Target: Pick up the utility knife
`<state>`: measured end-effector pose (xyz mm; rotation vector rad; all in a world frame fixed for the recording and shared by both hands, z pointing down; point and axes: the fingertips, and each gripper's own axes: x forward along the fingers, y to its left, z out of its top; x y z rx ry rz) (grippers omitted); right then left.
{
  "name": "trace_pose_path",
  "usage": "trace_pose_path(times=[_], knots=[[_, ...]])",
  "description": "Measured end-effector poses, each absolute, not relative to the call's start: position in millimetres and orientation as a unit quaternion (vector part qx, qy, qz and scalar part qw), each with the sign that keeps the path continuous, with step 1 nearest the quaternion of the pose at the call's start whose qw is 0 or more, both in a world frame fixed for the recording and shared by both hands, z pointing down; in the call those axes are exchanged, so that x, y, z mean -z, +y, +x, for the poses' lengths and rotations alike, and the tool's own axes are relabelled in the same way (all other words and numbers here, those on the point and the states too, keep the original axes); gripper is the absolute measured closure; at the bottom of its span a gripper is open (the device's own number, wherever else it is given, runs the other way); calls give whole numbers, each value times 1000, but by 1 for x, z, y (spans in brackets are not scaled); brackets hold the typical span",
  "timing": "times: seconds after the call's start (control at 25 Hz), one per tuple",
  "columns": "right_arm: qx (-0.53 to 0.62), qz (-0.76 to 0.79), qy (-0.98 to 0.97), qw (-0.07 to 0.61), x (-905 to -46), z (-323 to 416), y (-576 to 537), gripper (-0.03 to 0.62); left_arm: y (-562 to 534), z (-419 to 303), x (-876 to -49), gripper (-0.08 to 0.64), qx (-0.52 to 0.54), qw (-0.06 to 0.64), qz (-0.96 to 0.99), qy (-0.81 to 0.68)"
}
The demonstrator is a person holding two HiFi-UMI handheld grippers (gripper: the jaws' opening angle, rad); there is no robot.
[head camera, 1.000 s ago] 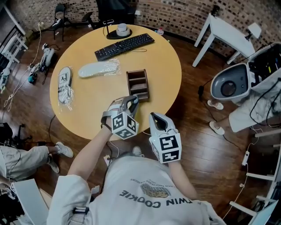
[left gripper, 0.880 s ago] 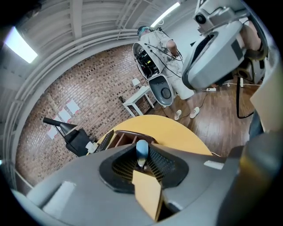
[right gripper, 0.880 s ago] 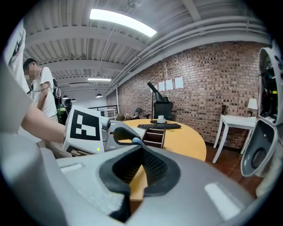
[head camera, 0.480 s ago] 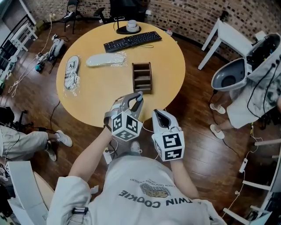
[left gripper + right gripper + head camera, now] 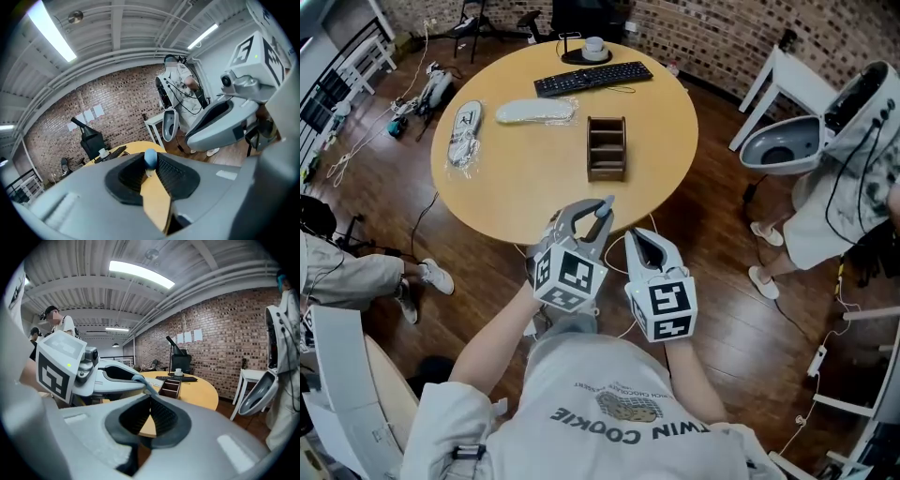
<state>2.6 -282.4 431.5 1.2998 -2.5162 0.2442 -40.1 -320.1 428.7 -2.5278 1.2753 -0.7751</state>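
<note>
Forward, side by side: left forearm [image 5: 492,333], right forearm [image 5: 680,373].
On left gripper [image 5: 601,206], fingers [image 5: 177,176] clamped on utility knife [image 5: 150,158]; on right gripper [image 5: 637,236], fingers together, empty.

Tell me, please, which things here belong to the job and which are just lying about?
Job:
knife, gripped in the left tool

Lying about:
keyboard, rack, cup, bagged shoe, white packet, empty right tool

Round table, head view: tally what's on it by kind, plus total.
keyboard: 1
plastic-wrapped insoles: 2
wooden organizer: 1
white cup: 1
dark round base under the cup: 1
Total: 6
</note>
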Motion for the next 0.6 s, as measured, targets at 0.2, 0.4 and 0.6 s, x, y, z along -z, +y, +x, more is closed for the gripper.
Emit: trace_pose_path(times=[0.2,0.4,0.6], knots=[[-78,443,-882,141,-423,8,-254,590,-284,-35,-418,489,231,73,-859,452],[-67,436,-887,134,-415,16,-222,589,-245,-26,-412,489,202,40,-859,469],[-62,428,-893,127,-409,26,-191,590,-209,-15,-401,489,169,21,-857,486]])
